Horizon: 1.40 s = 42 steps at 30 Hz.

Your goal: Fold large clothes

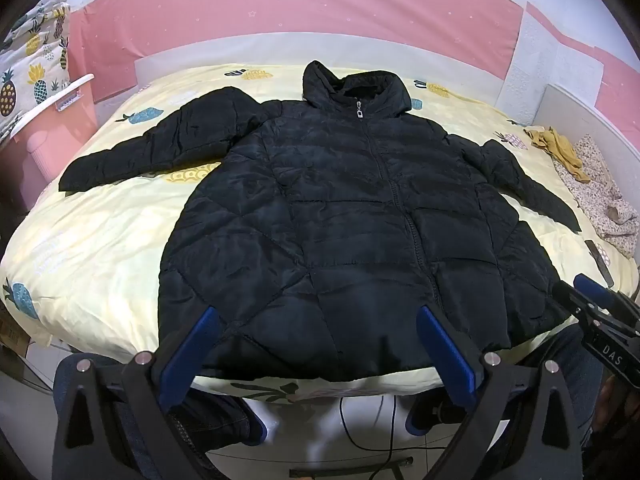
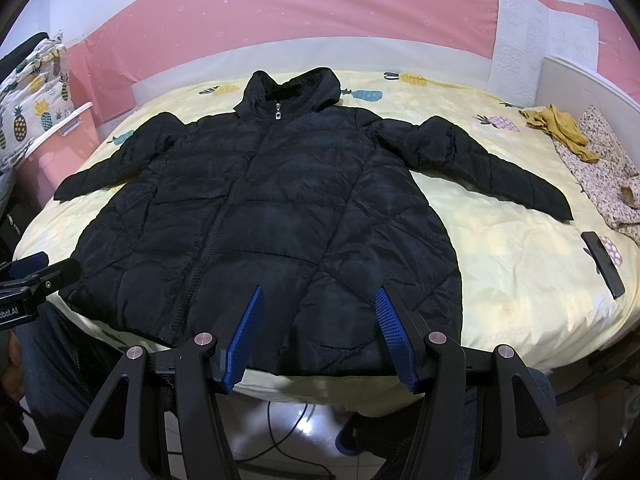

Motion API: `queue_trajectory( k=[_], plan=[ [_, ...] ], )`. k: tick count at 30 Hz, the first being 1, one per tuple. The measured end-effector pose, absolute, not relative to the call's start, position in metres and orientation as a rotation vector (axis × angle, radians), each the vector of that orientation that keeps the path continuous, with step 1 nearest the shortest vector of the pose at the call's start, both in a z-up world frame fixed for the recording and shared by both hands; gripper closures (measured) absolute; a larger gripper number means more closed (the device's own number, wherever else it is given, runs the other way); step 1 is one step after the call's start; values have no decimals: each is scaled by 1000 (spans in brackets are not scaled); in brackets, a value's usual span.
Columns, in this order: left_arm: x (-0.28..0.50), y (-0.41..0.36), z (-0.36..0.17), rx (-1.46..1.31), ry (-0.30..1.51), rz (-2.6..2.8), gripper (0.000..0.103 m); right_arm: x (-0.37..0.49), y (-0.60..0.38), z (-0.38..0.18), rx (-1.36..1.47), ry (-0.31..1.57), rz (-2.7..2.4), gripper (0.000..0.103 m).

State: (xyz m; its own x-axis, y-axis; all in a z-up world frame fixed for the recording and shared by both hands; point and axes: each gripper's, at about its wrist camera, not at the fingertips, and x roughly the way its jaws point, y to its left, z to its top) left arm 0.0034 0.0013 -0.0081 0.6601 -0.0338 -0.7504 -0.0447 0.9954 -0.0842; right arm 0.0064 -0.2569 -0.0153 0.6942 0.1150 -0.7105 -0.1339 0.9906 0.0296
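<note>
Black jacket lies flat on the bed, front up, zipped, hood toward the pink wall, both sleeves spread out to the sides. My left gripper hangs above the hem, jaws wide apart, nothing between them. My right gripper hangs above the hem too, jaws apart and empty. A dark remote lies on the sheet off to the right, apart from the jacket. Yellow cloth is bunched at the far right corner.
</note>
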Motion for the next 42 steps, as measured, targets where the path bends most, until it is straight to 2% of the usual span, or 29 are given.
queue_trajectory(
  k=[13,23,33,42],
  plan=[
    [14,6,-17,-107,863,3,3,12,-255,-16,-17,786,151,44],
    [56,44,-19,-148,835,13,3,69,-233,-9,-21,749,242,44],
    [115,118,-19,-184,798,104,3,131,-195,-9,-67,758,338,44],
    [162,221,-30,-328,759,252,3,186,-166,-7,-112,755,410,44]
  ],
)
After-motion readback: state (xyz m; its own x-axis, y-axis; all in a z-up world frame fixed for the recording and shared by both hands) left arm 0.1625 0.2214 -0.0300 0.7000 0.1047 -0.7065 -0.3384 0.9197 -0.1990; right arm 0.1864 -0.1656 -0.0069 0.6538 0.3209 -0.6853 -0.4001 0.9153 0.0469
